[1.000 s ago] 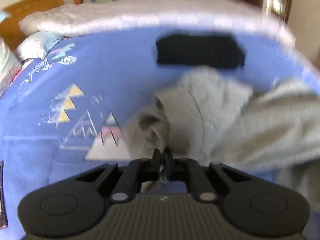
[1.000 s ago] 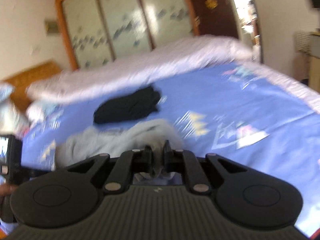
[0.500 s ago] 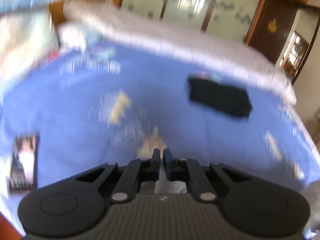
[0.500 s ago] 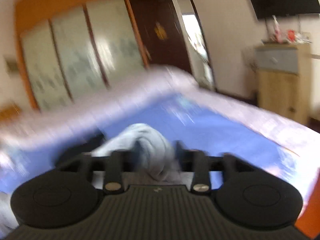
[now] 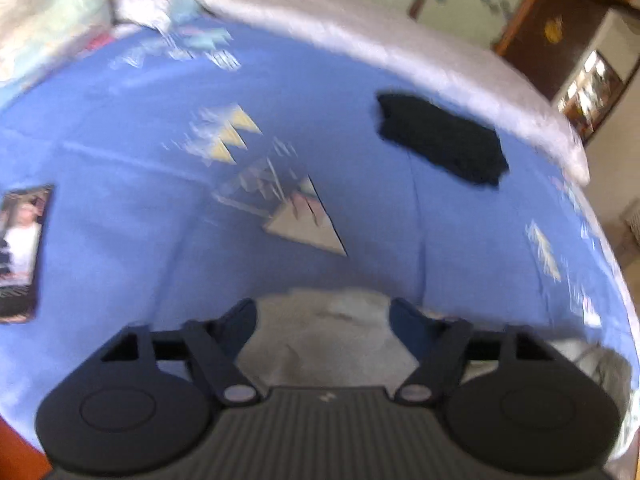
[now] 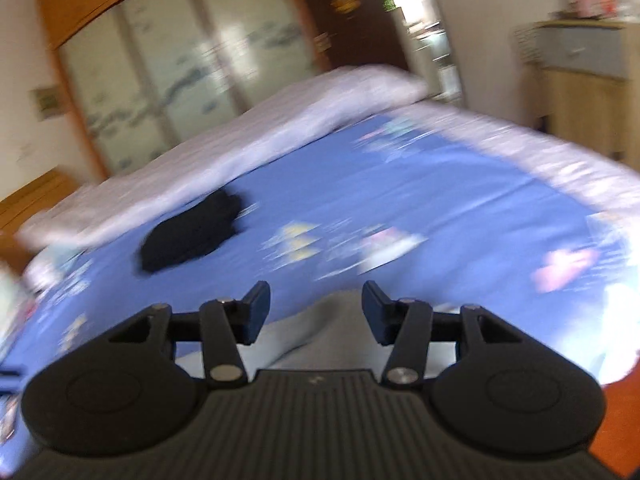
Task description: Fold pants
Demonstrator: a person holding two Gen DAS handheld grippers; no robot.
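Observation:
The grey pants [image 5: 316, 340] lie on the blue bedsheet [image 5: 360, 220] at the near edge of the bed, right below my left gripper [image 5: 323, 314]. That gripper is open, its fingers apart over the cloth and holding nothing. In the right wrist view the grey pants [image 6: 304, 328] show between and under the fingers of my right gripper [image 6: 315, 300], which is also open and empty. Most of the pants is hidden behind both gripper bodies.
A folded black garment [image 5: 440, 140] lies farther back on the bed; it also shows in the right wrist view [image 6: 192, 232]. A phone or photo card [image 5: 20, 252] lies at the left edge. Pillows [image 5: 152, 4] and a white duvet [image 5: 360, 28] line the far side.
Both grippers were shut on the grey pants and carried them toward the near edge of the bed. Both have now opened and the pants lie on the sheet.

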